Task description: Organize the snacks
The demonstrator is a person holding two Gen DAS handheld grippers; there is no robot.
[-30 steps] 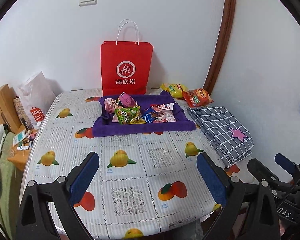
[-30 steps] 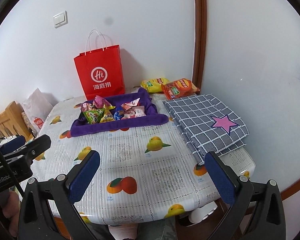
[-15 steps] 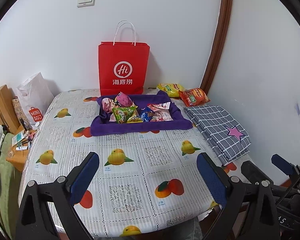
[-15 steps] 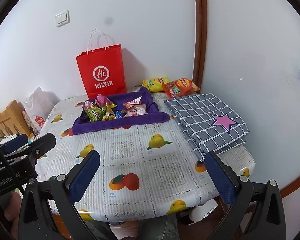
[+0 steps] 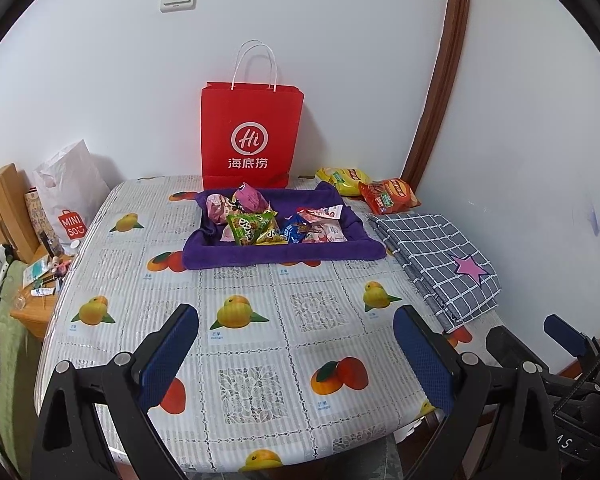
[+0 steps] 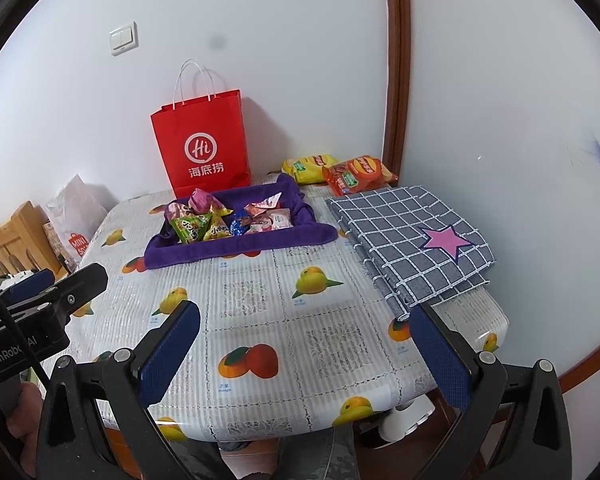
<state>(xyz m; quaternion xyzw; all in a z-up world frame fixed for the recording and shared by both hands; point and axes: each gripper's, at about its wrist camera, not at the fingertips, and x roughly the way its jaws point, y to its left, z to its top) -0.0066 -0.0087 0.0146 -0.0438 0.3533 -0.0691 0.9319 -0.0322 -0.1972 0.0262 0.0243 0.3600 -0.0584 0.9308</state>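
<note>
A purple cloth tray (image 5: 284,256) (image 6: 240,246) lies on the far half of the fruit-print table (image 5: 260,320) (image 6: 324,320). Several small snack packets (image 5: 256,228) (image 6: 198,226) are piled in it. A yellow chip bag (image 5: 342,178) (image 6: 306,166) and an orange chip bag (image 5: 388,196) (image 6: 358,174) lie behind it in the far right corner. My left gripper (image 5: 296,348) is open over the table's near edge, nothing between its fingers. My right gripper (image 6: 304,344) is open too, empty, over the near right part. Both are well short of the tray.
A red paper bag (image 5: 252,136) (image 6: 202,148) stands against the wall behind the tray. A folded grey checked cloth with a pink star (image 5: 440,256) (image 6: 412,236) covers the table's right side. A white shopping bag (image 5: 70,196) and a cluttered wooden stand (image 5: 36,296) are left.
Both grippers have drawn back and risen a little, so the table and tray look smaller and farther. Both stay open. Nothing on the table has moved.
</note>
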